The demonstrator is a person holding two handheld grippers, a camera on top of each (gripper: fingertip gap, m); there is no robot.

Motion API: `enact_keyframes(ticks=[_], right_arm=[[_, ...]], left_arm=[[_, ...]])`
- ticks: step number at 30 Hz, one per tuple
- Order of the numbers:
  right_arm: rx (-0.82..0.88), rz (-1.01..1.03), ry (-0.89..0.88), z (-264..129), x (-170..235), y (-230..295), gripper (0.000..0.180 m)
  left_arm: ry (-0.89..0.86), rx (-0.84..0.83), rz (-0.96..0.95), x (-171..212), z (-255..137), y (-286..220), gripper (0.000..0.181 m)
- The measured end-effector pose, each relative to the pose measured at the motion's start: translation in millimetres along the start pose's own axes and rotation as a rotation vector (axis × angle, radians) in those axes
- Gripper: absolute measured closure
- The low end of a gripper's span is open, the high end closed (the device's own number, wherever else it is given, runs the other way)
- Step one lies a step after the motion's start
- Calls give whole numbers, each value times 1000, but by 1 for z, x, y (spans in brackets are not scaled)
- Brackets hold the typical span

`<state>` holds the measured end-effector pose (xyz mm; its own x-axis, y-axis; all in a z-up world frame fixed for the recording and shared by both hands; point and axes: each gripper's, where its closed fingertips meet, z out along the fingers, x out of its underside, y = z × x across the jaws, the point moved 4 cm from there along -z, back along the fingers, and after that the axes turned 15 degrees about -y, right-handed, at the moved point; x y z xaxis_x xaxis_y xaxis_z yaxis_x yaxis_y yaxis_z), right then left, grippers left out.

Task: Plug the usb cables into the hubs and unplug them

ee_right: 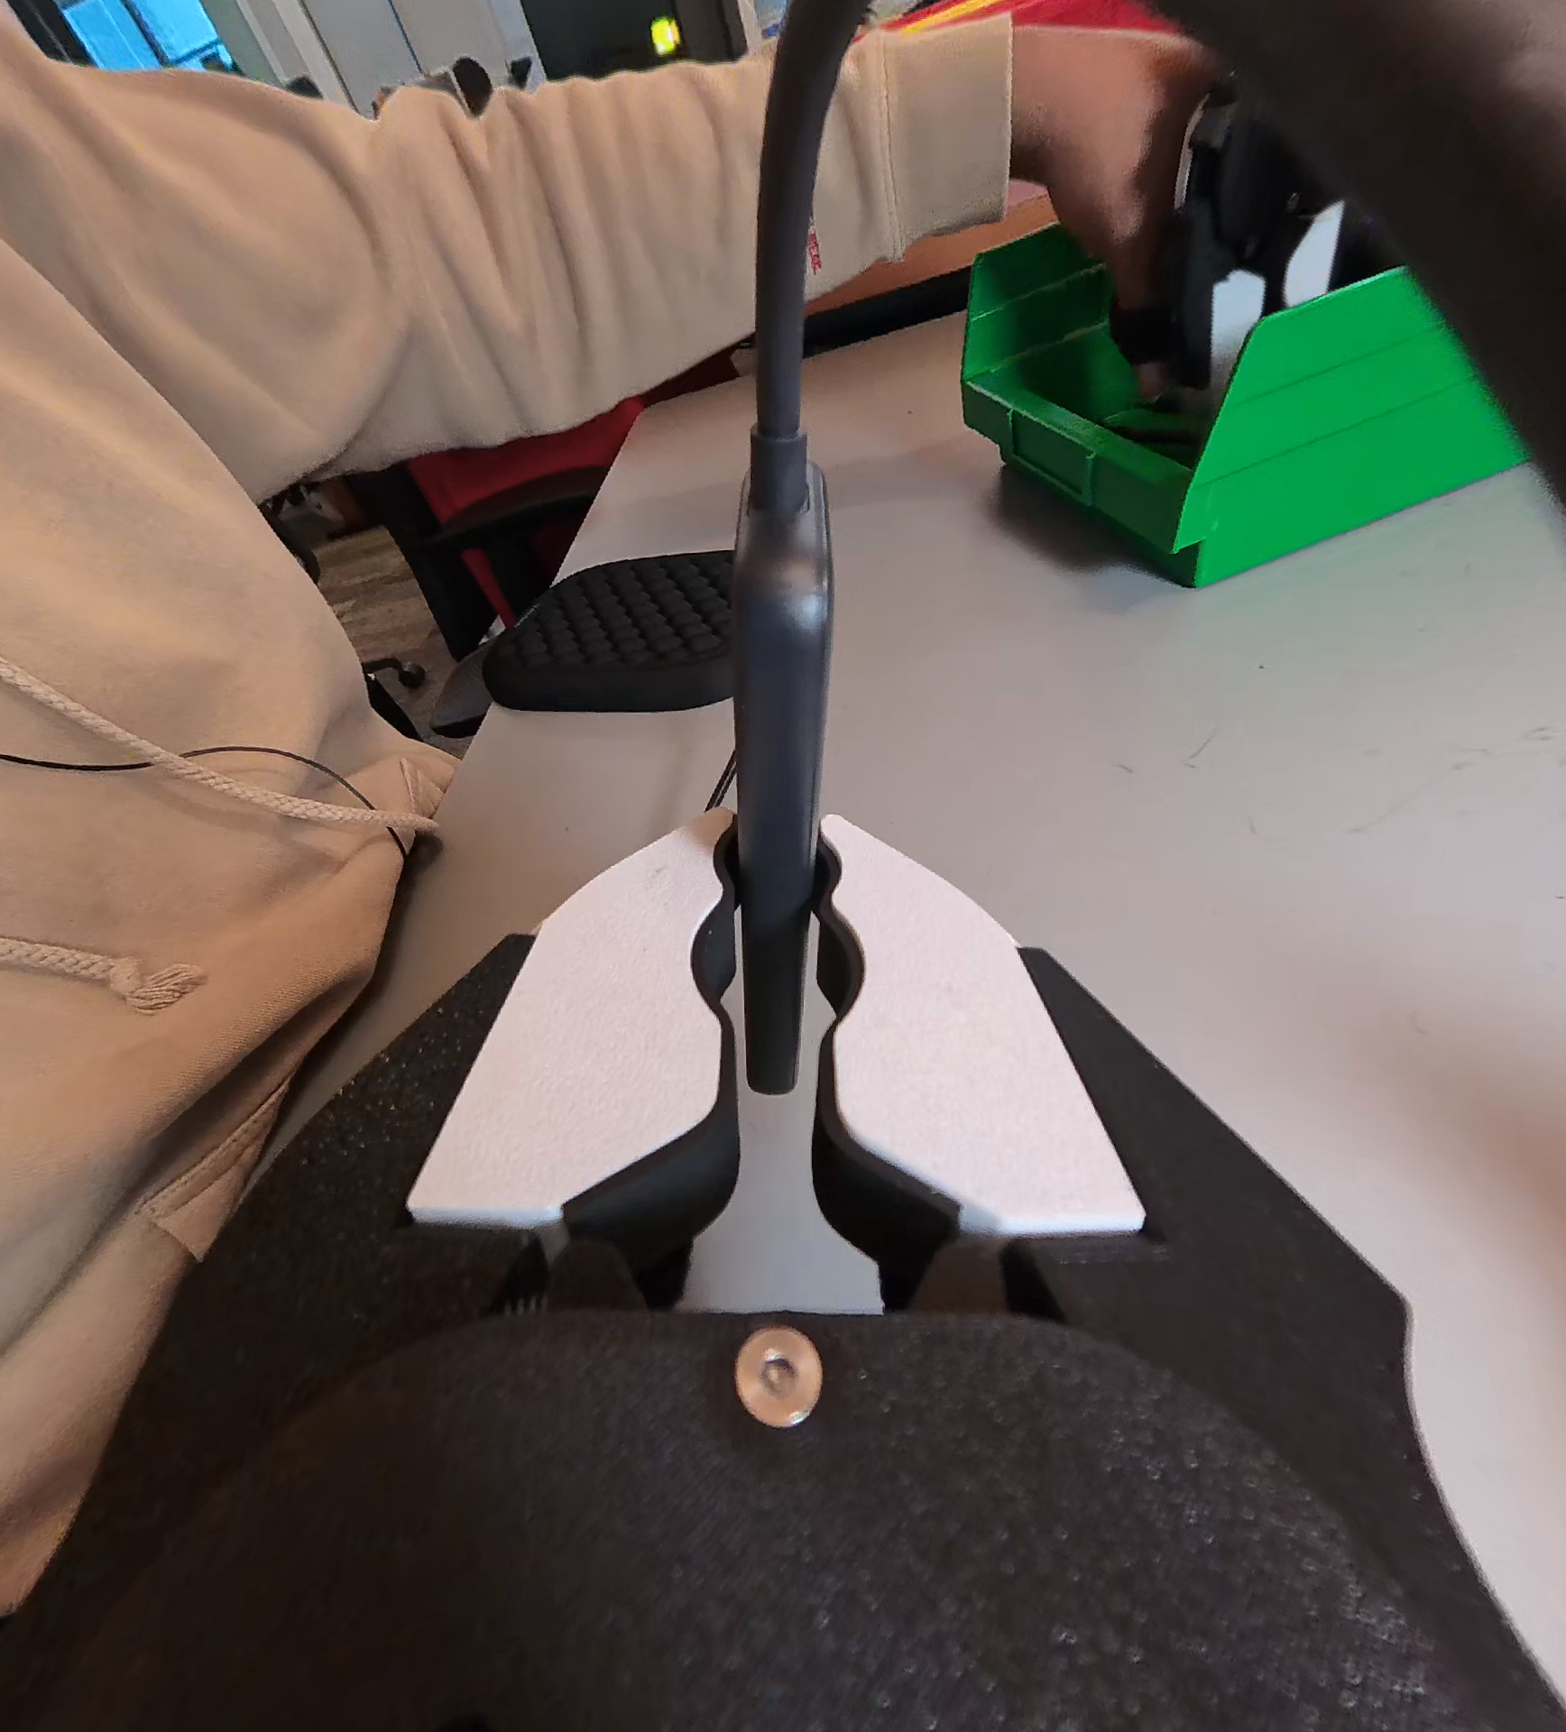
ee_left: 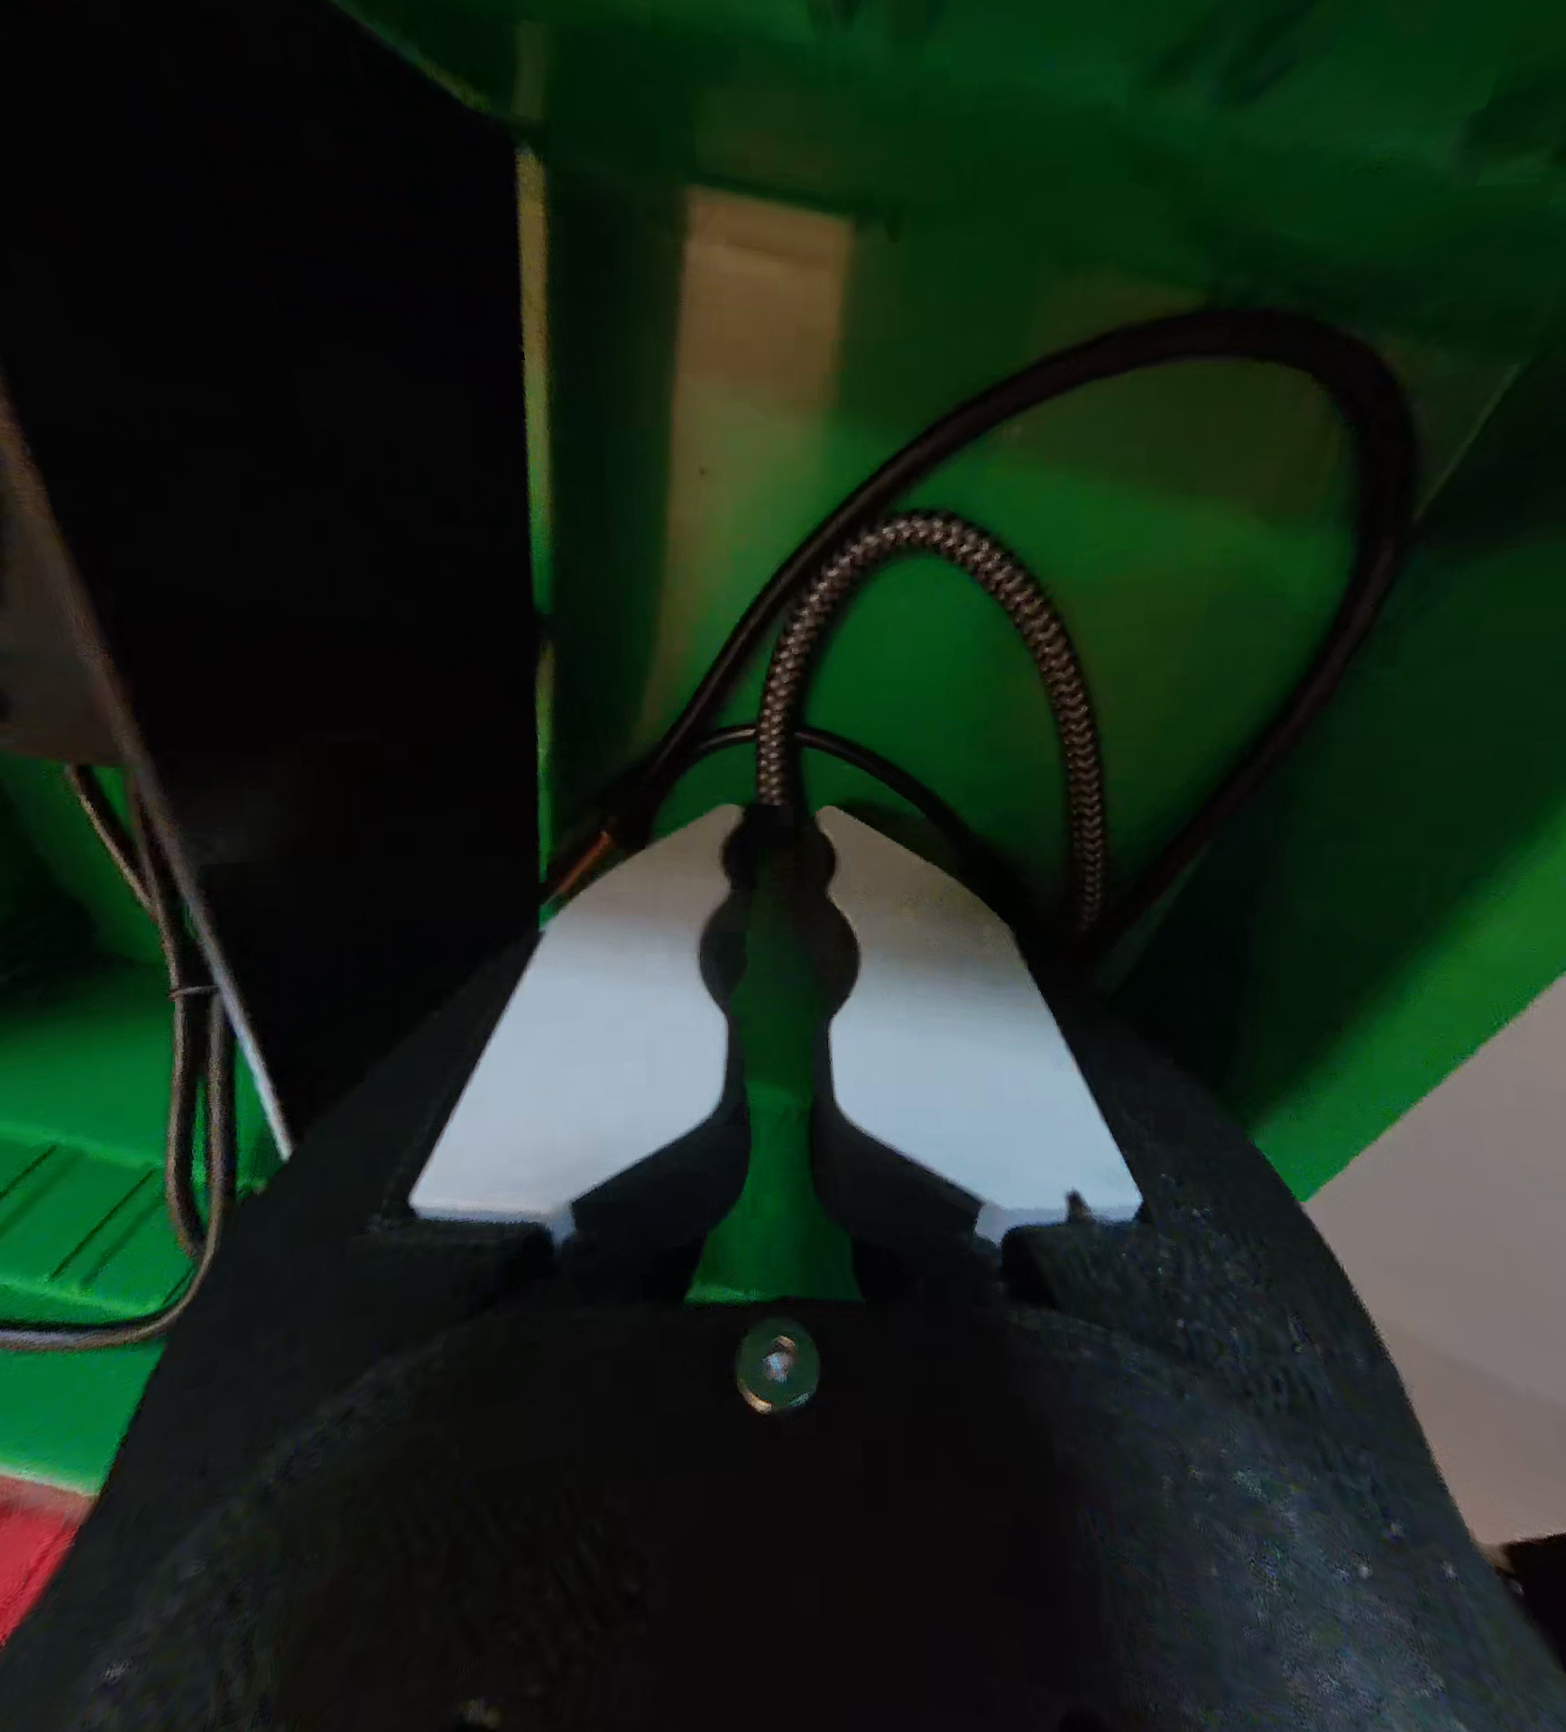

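Note:
In the left wrist view my left gripper (ee_left: 775,825) is inside a green bin (ee_left: 1135,187). It is shut on the plug end of a braided grey usb cable (ee_left: 948,539), which arcs up and down to the right. A thinner black cable (ee_left: 1229,337) loops behind it. In the right wrist view my right gripper (ee_right: 777,829) is shut on a flat dark grey hub (ee_right: 781,675), held edge-on above the table. The hub's own cable (ee_right: 784,234) rises out of the top of the frame. The left gripper (ee_right: 1163,365) shows far off, reaching into the bin (ee_right: 1323,422).
A grey table (ee_right: 1229,843) carries the bin at the back right. A person's beige sleeve (ee_right: 479,234) and hand (ee_right: 1107,159) cross the top. A black dimpled pad (ee_right: 629,623) sits off the table's left edge. A tall black block (ee_left: 292,469) stands left of the bin's inside.

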<state>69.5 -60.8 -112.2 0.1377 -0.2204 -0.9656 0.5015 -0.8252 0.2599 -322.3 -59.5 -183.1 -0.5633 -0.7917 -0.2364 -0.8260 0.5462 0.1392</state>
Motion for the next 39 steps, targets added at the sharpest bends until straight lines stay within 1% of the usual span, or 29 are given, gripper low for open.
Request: enact_keyframes(ticks=[1,3,5,9,11,13,16,17,19,21,23,25,27,28,29,31,34,36,37,39], right_arm=[[-2,0,-1,0,0,0,168],[-2,0,-4,0,-1,0,168],[1,-1,-4,-1,-1,0,168],[1,2,-21,-2,-4,0,168],[2,2,-27,-2,-5,-1,168],[6,-3,-30,-3,-6,-1,168],[9,-14,-37,-6,-10,-1,168],[4,-19,-39,-8,-11,-1,168],[-21,-22,-45,-14,-14,1,168],[-46,-17,-43,-21,-16,2,168],[-55,-15,-35,-27,-15,1,168],[-60,-9,-21,-31,-13,0,168],[-70,3,-18,-33,-11,-1,168],[-74,12,-19,-33,-11,-2,168],[-78,19,-20,-34,-11,-2,168],[-84,30,-15,-34,-9,-3,168],[-82,34,-7,-35,-7,-5,168],[-76,41,-4,-36,-6,-7,168],[-73,44,-3,-36,-5,-8,168],[-65,47,-1,-38,-4,-10,168]], left_arm=[[-22,-2,-14,-2,-1,0,173],[-44,-43,-21,-3,-7,3,173],[-103,-76,-19,-10,-23,3,173],[-289,-166,-8,-31,-81,-6,174],[-432,-203,-5,-46,-117,-16,174],[-621,-216,-25,-64,-153,-32,174],[-902,-131,-79,-87,-188,-71,174],[-977,-95,-106,-92,-191,-86,174],[-1098,-29,-172,-100,-184,-113,175],[-1186,30,-269,-104,-164,-135,175],[-1239,81,-388,-104,-138,-149,175],[-1254,144,-514,-103,-113,-157,175],[-1194,240,-610,-100,-89,-165,175],[-1140,278,-628,-99,-78,-168,174],[-1082,279,-624,-97,-68,-169,174],[-999,201,-604,-90,-52,-163,172],[-882,230,-550,-82,-37,-168,168],[-809,186,-484,-75,-29,-169,165],[-778,188,-442,-71,-26,-172,165],[-715,249,-394,-64,-23,-181,164]])
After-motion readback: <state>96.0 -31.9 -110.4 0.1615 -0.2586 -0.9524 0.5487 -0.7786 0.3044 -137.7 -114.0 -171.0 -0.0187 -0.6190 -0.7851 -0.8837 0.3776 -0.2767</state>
